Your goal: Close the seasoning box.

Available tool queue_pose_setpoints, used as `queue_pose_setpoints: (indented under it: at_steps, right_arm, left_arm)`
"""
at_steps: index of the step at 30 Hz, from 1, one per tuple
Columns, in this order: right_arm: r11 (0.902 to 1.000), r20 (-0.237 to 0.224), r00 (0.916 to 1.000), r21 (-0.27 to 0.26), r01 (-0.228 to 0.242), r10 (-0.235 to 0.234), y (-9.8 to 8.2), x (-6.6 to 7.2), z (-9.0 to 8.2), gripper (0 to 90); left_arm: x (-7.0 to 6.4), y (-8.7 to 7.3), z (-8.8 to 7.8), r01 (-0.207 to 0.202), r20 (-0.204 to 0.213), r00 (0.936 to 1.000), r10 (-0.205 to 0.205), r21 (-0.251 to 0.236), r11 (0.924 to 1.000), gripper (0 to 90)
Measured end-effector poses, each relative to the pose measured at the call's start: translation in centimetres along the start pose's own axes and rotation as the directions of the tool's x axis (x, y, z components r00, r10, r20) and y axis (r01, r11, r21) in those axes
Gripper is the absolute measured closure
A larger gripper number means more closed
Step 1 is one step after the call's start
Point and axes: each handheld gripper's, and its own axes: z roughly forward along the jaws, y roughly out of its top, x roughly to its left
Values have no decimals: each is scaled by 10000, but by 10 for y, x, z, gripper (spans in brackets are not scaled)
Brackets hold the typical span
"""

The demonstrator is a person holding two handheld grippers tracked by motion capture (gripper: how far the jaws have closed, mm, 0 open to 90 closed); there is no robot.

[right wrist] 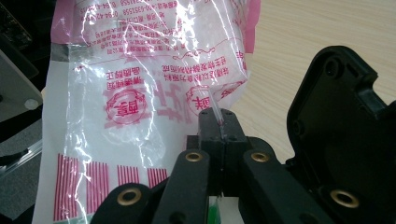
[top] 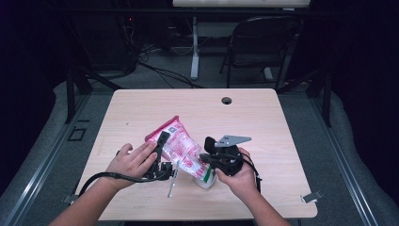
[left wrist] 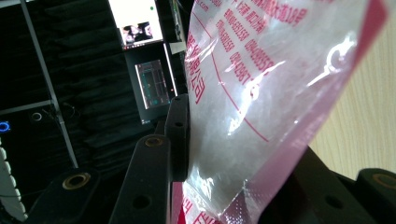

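1. I see a light wooden table (top: 141, 108) with a round cable hole (top: 227, 100) near its far edge. Beyond it stand a black folding chair (top: 263, 42) and a white desk leg (top: 195, 47), well apart from the work.
2. A thin metal strip (top: 172, 180) lies on the table just beside my left gripper (top: 161, 141). A small white-and-green container (top: 205, 176) sits under the lower end of the bag, partly hidden by my right gripper (top: 210, 157).
3. The pink-and-clear plastic bag (top: 178, 143) is in the near middle of the table, lifted between my two grippers.
4. Its long axis runs diagonally: the pink sealed end points up and away to the far left, the other end down toward the container at near right.
5. My left gripper is partly closed, both jaws pressing the bag's flanks; in the left gripper view the bag (left wrist: 261, 93) blocks most of the table.
6. My right gripper (right wrist: 219, 128) is fully closed, pinching a thin edge of the bag (right wrist: 140, 84) between its tips.
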Motion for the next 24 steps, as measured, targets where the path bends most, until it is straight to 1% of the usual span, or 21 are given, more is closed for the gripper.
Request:
queue_pose_setpoints:
  at_steps: [3, 4, 5, 8, 11, 19, 20, 21, 22, 24]
  right_arm:
    - [10000, 3, 10000, 24, 18, -18, 0, 0, 0, 900]
    - [10000, 16, 10000, 10, 12, -12, 0, 0, 0, 900]
    - [10000, 1, 10000, 7, 7, -7, 0, -1, 0, 900]
    - [10000, 13, 10000, 5, -9, 9, 0, -1, 0, 900]
    - [10000, 10, 10000, 9, 0, 0, 0, -1, 0, 900]
    - [10000, 23, 10000, 43, 9, -9, 0, 0, -1, 900]
    - [10000, 31, 10000, 47, -3, 3, 0, 0, -1, 900]
    - [10000, 31, 10000, 46, -17, 17, -1, -1, -1, 900]
    - [10000, 37, 10000, 40, -17, 17, -1, -1, -1, 900]
    - [10000, 38, 10000, 29, -20, 20, -1, 0, -1, 900]
  left_arm:
    - [0, 0, 0, -21, -39, 10000, 21, -21, 10000, 699]
    - [1, 1, 0, -149, -169, 9997, 148, -54, 9999, 699]
    - [1, 1, 0, -41, -55, 10000, 41, -43, 10000, 700]
    - [2, 1, 0, -182, -145, 9997, 181, -89, 9998, 700]
    - [3, 1, 0, -176, -89, 9998, 175, -71, 9998, 701]
    - [4, 3, -1, -264, -118, 9996, 263, -72, 9996, 703]
    - [3, 3, -1, -196, -52, 9998, 196, -28, 9998, 703]
    - [3, 3, -1, -261, -87, 9996, 261, -50, 9996, 704]
    - [3, 3, -1, -305, -225, 9993, 302, -129, 9995, 704]
    - [3, 2, -1, -330, -202, 9993, 328, -104, 9994, 704]
